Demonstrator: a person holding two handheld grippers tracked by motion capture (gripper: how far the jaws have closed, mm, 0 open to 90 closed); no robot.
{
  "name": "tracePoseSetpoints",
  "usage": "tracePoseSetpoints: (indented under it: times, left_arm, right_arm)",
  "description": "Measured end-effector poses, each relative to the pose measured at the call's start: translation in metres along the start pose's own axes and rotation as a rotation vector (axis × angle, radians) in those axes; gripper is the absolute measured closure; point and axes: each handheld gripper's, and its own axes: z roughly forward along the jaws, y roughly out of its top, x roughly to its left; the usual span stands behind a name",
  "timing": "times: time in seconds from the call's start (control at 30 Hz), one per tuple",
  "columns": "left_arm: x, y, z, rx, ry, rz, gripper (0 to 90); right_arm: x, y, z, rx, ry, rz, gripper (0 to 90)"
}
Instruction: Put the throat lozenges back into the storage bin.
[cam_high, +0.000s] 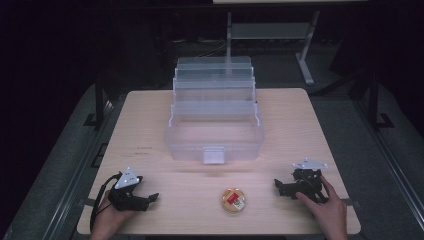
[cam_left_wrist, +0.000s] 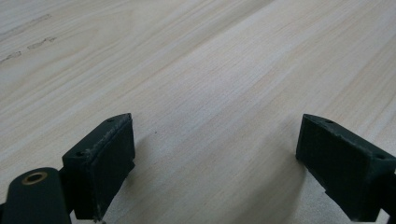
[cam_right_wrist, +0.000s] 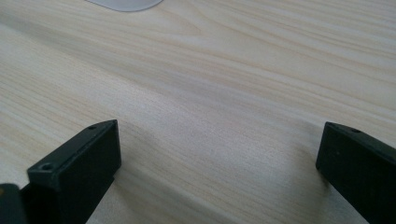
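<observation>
On table (cam_high: 150, 125), from high view: round snack pack (cam_high: 233, 200) near front edge, between left gripper (cam_high: 152, 198) and right gripper (cam_high: 278, 185), apart from both; clear tiered box (cam_high: 215, 125) behind; from gripper views: jaws of each spread wide, empty, over bare wood.

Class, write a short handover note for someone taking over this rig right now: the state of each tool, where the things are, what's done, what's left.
Left tool: open, holding nothing, low over the table's near left.
Right tool: open, holding nothing, near right.
Small round container: on the table between the two tools, untouched.
Clear tiered box: standing open at mid-table.
Done: nothing picked up.
Left: probably grasp the container and put it in the box.
</observation>
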Motion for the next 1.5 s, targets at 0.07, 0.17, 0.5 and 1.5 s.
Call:
tracePoseSetpoints:
  times: [0.07, 0.17, 0.5, 1.5]
  left_arm:
    - [0.0, 0.001, 0.0, 0.006, 0.001, -0.002, 10.8]
    - [0.0, 0.002, 0.001, 0.013, 0.002, 0.0, 10.9]
    - [-0.003, 0.009, 0.002, 0.038, -0.024, 0.021, 12.1]
    - [-0.018, 0.045, 0.0, 0.091, -0.088, 0.071, 13.1]
  right_arm:
    - [0.0, 0.0, 0.0, 0.0, 0.0, 0.0, 0.0]
    - [0.0, 0.0, 0.0, -0.002, 0.001, 0.001, 0.0]
    - [0.0, 0.0, 0.0, -0.003, -0.003, 0.0, 0.0]
    - [0.0, 0.0, 0.001, -0.003, -0.001, 0.0, 0.0]
